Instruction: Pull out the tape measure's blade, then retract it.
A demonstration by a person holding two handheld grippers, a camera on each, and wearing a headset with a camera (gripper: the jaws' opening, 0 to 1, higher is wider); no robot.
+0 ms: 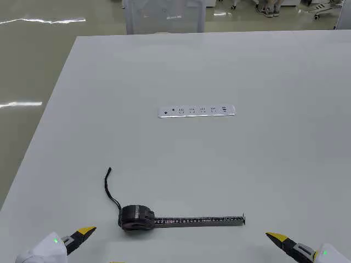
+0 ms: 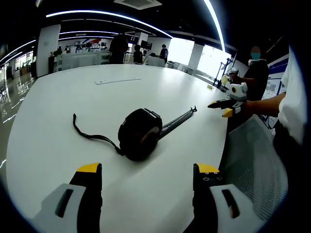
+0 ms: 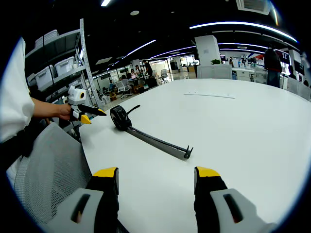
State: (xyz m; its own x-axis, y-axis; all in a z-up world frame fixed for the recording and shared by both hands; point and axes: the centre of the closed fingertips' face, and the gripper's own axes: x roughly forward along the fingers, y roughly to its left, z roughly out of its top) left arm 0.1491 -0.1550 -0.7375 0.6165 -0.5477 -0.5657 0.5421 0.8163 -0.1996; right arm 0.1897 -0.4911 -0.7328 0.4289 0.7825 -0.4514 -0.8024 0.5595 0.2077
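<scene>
A black tape measure [image 1: 136, 217] [image 2: 140, 133] [image 3: 118, 117] lies on the white table [image 1: 208, 71], its blade [image 1: 198, 221] [image 2: 176, 120] [image 3: 158, 141] drawn out to the right and ending in a hook [image 1: 243, 219] [image 3: 186, 152]. A black wrist strap [image 1: 111, 189] [image 2: 92, 134] trails from the case. My left gripper [image 1: 82, 234] [image 2: 148, 170] is open, just short of the case on its left. My right gripper [image 1: 277, 238] [image 3: 155, 173] is open too, a little beyond the hook. Nothing sits between either pair of jaws.
A white power strip [image 1: 196, 111] [image 2: 118, 80] [image 3: 209, 95] lies flat at the table's middle. A mesh chair back [image 2: 252, 160] [image 3: 53, 167] stands at the near table edge. Shelving with boxes [image 3: 60, 68] and people [image 2: 255, 73] stand further off.
</scene>
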